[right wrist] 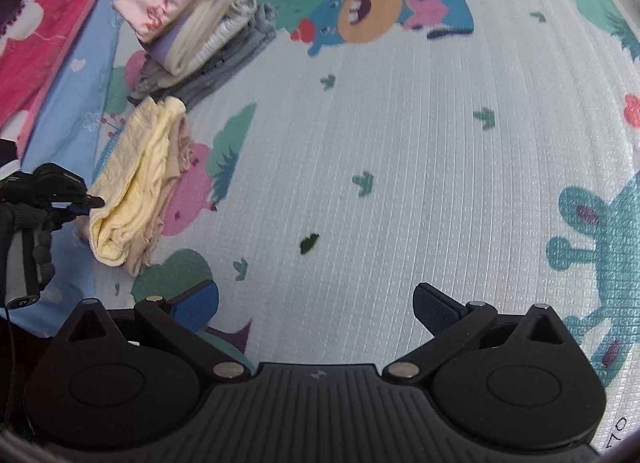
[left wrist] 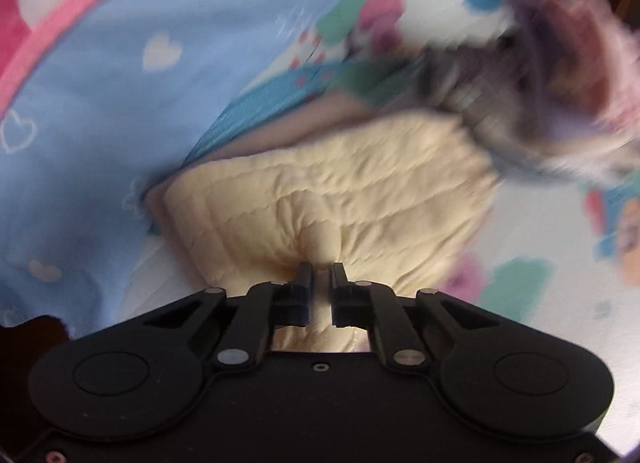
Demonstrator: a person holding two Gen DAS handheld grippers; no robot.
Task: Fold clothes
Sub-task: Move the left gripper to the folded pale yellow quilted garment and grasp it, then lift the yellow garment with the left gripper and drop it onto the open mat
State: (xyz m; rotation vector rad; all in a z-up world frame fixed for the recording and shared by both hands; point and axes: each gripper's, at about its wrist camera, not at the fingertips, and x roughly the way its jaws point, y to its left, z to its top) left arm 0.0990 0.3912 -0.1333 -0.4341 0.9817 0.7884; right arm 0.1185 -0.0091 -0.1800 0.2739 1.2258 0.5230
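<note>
We are pinching the left gripper (left wrist: 320, 269) onto a soft, light fold of the pale yellow quilted garment (left wrist: 328, 199) lying folded on the printed play mat (right wrist: 400, 143), while the right gripper (right wrist: 316, 305) is hanging open, empty.

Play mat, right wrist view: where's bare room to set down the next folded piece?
The wide stretch of play mat ahead of the open right gripper is free, bordered by the blue monster print and teal print. The left edge is crowded: folded stack, yellow garment pinched by the left gripper.
</note>
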